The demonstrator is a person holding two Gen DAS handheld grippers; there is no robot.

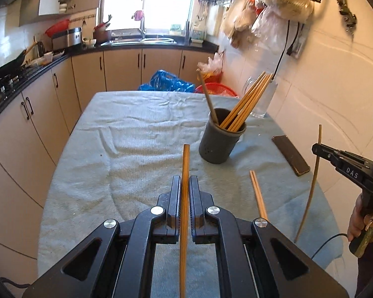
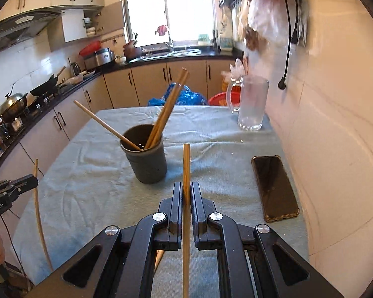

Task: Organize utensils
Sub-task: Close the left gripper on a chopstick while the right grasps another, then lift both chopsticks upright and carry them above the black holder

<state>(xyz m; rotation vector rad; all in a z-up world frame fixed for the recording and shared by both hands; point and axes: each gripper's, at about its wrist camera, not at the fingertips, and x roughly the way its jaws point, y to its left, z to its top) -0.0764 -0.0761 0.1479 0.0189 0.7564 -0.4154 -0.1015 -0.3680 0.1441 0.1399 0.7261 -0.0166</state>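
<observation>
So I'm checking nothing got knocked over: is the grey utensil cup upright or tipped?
Upright. The grey cup stands on its base on the towel, mouth up, with chopsticks leaning inside it.

Tan chopsticks (image 1: 246, 99), dark grey holder (image 1: 220, 137), pale blue-grey towel (image 1: 136, 134)

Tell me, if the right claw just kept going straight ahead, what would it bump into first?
Probably the dark utensil cup, just left of its line. The right claw is shut on a chopstick whose tip would likely arrive first. Depth is hard to judge, so it may pass beside.
</observation>
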